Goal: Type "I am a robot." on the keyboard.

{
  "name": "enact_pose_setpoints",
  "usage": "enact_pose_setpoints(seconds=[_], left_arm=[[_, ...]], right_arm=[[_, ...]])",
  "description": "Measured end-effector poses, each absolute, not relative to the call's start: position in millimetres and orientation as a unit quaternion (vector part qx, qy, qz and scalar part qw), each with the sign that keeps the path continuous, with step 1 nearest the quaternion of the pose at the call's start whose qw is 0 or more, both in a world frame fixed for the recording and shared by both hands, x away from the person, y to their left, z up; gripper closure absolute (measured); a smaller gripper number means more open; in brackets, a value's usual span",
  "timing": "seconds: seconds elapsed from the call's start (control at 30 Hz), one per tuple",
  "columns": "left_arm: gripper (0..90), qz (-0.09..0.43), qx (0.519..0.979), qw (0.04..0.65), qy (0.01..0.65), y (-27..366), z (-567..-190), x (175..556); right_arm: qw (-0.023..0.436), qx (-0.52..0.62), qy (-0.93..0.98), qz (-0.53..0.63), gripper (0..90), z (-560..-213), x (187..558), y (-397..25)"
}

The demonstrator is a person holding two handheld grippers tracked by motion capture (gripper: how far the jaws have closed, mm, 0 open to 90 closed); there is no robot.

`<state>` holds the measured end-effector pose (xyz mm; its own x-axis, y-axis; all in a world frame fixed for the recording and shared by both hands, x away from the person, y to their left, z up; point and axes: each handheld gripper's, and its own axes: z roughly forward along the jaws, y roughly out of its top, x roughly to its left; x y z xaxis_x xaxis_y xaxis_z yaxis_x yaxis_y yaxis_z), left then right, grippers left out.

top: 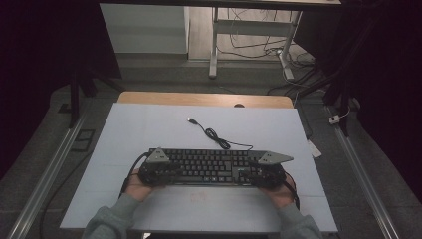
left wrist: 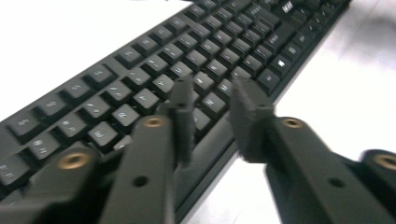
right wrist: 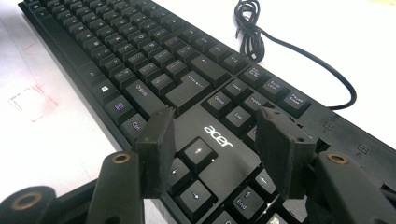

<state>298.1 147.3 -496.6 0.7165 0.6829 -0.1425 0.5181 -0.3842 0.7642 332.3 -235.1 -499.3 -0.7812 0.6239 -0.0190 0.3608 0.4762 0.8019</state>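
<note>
White table [top: 149,129] bears keyboard [top: 206,164] between tools.

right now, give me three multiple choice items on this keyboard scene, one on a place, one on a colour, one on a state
1. Where does the cable's plug lie?
A. on the white mat behind the keyboard
B. on the keys
C. between the jaws of the left gripper

2. What colour is the keyboard?
A. white
B. black
C. red

3. How do the right gripper's jaws stand?
A. shut on the cable
B. shut on a key
C. open above the keys

Answers:
1. A: in the high view the plug rests on the white mat, beyond the keyboard, at the end of the coiled cable.
2. B: the body and keys are black in all views.
3. C: the right gripper shows a wide gap between its jaws, above the arrow keys; the left gripper is open too, near the front edge.
</note>
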Motion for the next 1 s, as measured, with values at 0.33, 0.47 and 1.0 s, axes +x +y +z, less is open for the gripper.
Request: enact_pose_setpoints(seconds=[0.33,0.47,1.0], left_arm=[[43.3,0.106,0.802,0.417,0.414,169.8,-495.0,305.5],[41.5,0.108,0.799,0.413,0.424,174.8,-495.1,307.1],[39.5,0.114,0.797,0.408,0.431,179.9,-495.9,309.4]], right_arm=[[0.157,0.292,0.843,0.423,47.6,-498.1,332.3,-235.7],[0.155,0.292,0.843,0.423,47.5,-498.8,332.5,-235.4],[0.157,0.291,0.846,0.419,47.5,-498.8,332.6,-235.2]])
